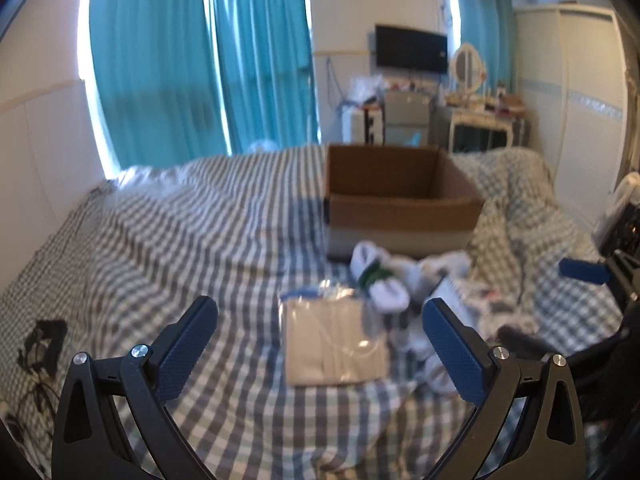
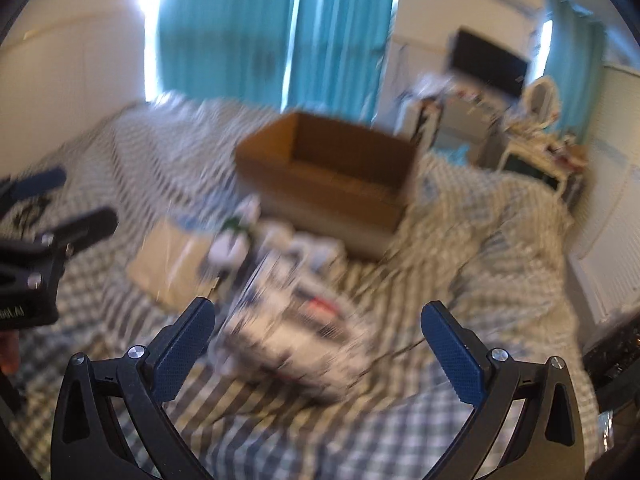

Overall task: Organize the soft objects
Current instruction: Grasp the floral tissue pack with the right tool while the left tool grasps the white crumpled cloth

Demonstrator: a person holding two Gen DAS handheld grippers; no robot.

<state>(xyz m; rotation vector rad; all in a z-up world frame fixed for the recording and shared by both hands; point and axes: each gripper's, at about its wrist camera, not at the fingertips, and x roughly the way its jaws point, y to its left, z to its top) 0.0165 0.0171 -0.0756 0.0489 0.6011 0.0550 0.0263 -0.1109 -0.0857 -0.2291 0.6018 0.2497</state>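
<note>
Both tools, left point(image 1: 320, 344) and right point(image 2: 318, 344), are being held agape and empty; the slippery bagged cloth point(image 1: 336, 344) risks being fumbled.

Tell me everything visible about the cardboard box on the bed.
The box is plain brown cardboard, open at the top, upright on the checked bedding toward the far side of the bed. What shows of its inside looks empty, though the floor is mostly hidden by the near wall. A paler band runs along the near wall's base. White socks lie heaped just in front of it, perhaps touching. Neither tool reaches it.
</note>
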